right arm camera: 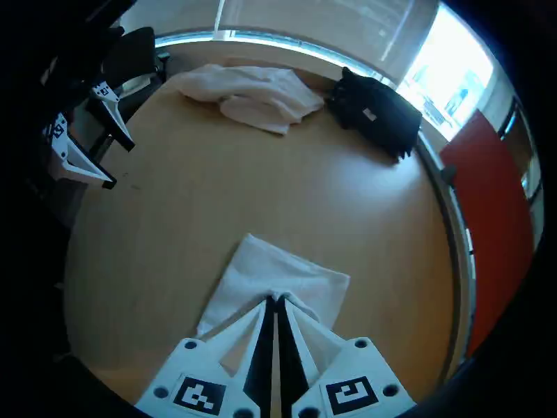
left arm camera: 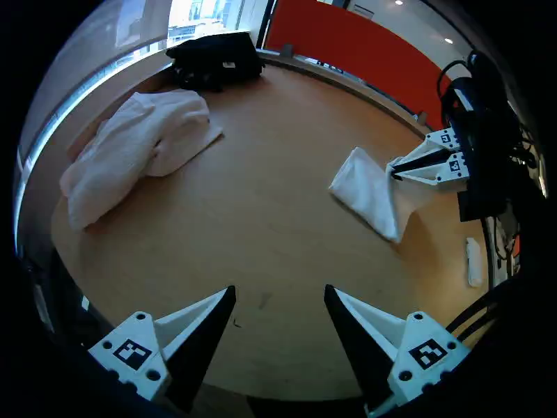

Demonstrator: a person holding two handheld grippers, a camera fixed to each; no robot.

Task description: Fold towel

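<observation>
Right gripper (right arm camera: 276,299): clamped on towel (right arm camera: 278,268) edge, towel at 12 o'clock.
Left gripper (left arm camera: 278,289): fingers apart, towel at 1 o'clock.

Bright daylight from blown-out windows (left arm camera: 202,14), soft sheen across the table (left arm camera: 278,209), strong fisheye curvature at the edges.

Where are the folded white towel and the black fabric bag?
Folded white towel (right arm camera: 273,277), right gripper view, flat middle.
Black fabric bag (left arm camera: 216,59), left gripper view, top middle.
</observation>
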